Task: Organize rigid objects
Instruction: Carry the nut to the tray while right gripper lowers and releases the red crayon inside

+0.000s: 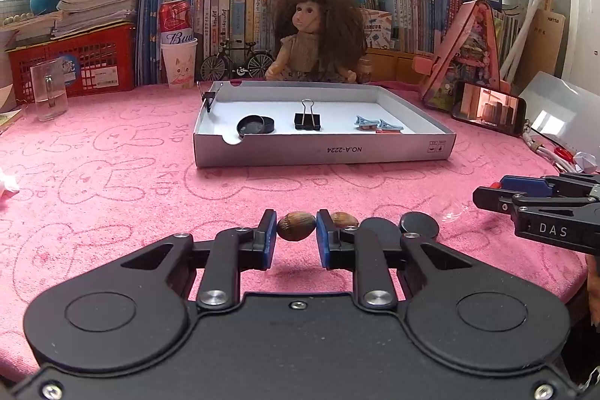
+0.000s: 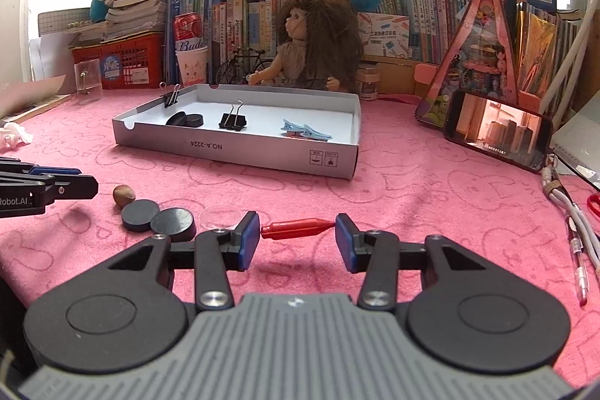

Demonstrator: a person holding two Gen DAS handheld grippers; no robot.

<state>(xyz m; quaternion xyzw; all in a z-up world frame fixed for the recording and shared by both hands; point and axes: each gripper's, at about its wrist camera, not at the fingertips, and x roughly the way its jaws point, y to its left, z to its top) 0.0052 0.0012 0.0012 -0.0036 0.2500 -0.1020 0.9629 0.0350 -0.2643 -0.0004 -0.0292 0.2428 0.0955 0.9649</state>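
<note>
The left claw (image 1: 296, 231) grips a brown nut (image 1: 295, 226) just above the pink table (image 1: 112, 182). The right claw (image 2: 297, 231) clamps a red pen cap (image 2: 296, 228) endwise; the grey tray (image 2: 240, 152) lies well ahead of both.

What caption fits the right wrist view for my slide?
Right gripper shut lengthwise on a red pen cap above the pink cloth, cardboard tray beyond.
</note>
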